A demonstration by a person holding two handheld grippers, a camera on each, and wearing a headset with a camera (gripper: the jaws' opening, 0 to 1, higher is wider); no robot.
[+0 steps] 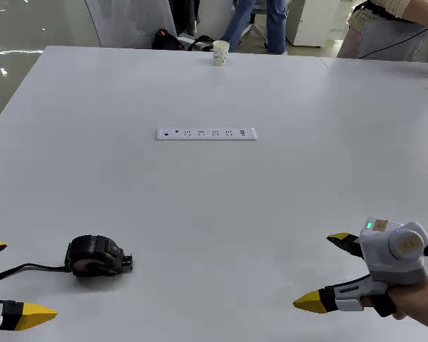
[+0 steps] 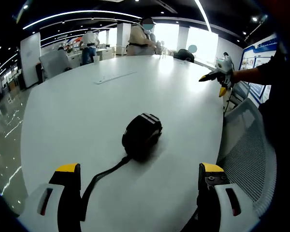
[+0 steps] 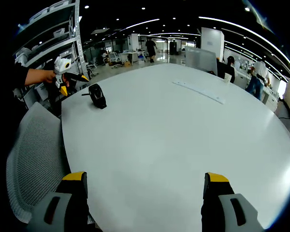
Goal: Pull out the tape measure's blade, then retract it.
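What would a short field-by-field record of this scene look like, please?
surface: white table
task object: black tape measure, lying on the table near its front left, blade not drawn out
strap: dark strap trailing from the tape measure towards the left gripper
left gripper: open, holding nothing, just short of the tape measure
right gripper: open, holding nothing, far to the right of the tape measure
other items: white power strip mid-table; paper cup at the far edge
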